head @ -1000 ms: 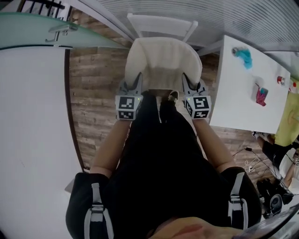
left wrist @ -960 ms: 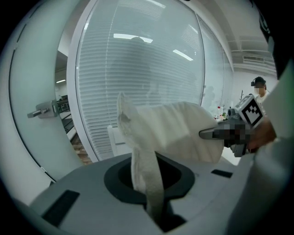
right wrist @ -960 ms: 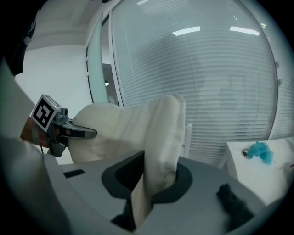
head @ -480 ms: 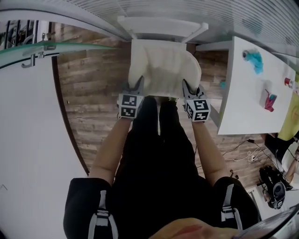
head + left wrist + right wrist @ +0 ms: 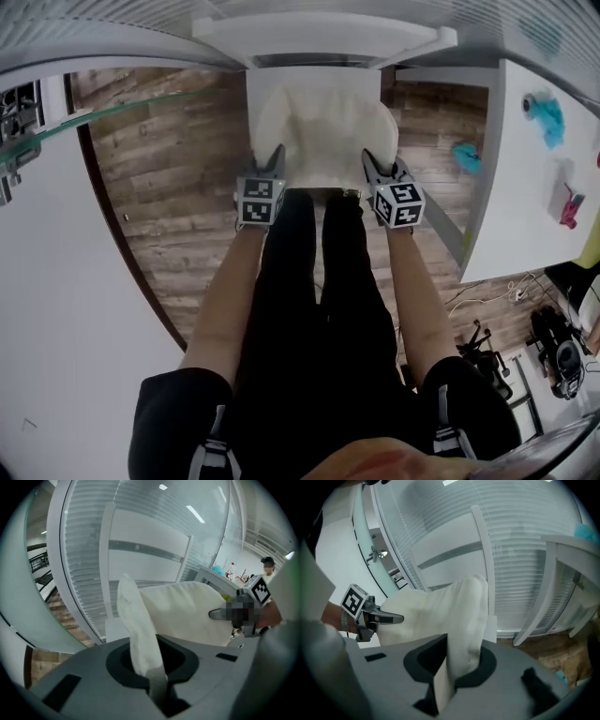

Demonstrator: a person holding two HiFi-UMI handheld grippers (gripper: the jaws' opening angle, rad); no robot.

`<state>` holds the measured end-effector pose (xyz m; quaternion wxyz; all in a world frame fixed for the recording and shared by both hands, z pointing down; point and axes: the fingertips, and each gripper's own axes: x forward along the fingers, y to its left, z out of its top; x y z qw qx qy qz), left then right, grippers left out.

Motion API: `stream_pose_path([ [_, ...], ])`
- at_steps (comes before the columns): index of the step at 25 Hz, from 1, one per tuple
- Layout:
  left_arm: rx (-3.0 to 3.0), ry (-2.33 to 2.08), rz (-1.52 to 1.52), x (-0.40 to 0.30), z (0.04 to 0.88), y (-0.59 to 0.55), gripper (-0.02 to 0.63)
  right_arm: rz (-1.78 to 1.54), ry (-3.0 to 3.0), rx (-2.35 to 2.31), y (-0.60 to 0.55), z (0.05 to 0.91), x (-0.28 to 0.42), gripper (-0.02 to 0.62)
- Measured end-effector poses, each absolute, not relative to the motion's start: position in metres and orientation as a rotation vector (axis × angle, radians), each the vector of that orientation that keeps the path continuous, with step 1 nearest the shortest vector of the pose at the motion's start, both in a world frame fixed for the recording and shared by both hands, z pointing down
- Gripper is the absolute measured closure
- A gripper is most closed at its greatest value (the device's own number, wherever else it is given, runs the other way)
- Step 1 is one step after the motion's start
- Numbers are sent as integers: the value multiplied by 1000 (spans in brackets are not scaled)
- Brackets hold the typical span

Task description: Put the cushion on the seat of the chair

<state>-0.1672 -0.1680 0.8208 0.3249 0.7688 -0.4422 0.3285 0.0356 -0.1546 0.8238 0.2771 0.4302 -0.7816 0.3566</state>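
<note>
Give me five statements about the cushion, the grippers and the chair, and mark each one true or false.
1. The left gripper is shut on one edge of the cushion. True.
2. The right gripper is open and empty. False: it is shut on the cushion's opposite edge.
3. The chair is black. False: it is white.
4. The floor beside the chair is wood planking. True.
5. The cushion lies flat on the floor. False: both grippers hold it over the chair's seat.
</note>
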Motion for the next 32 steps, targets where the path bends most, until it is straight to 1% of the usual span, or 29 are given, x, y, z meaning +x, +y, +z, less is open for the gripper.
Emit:
stream_pose_path([
  [4,1995,-1159,858,-172,861,-174,551,1000,-2075,1158,-162,868,35,535],
  [11,1955,-1122,829,-182,911,-179,548,1052,-2040,1157,-165,921,33,531],
  [20,1925,-1087,828,-192,951,-183,538,1085,-1983,1136,-171,959,39,514],
  [22,1928,-1081,844,-195,957,-184,528,1090,-1973,1130,-171,964,40,509],
  [26,1882,-1087,863,-200,970,-186,486,1092,-1935,1101,-172,974,46,493],
  [29,1853,-1093,886,-202,975,-185,476,1095,-1918,1098,-173,977,48,483],
  [32,1841,-1110,908,-205,977,-185,454,1103,-1895,1107,-172,982,53,455],
])
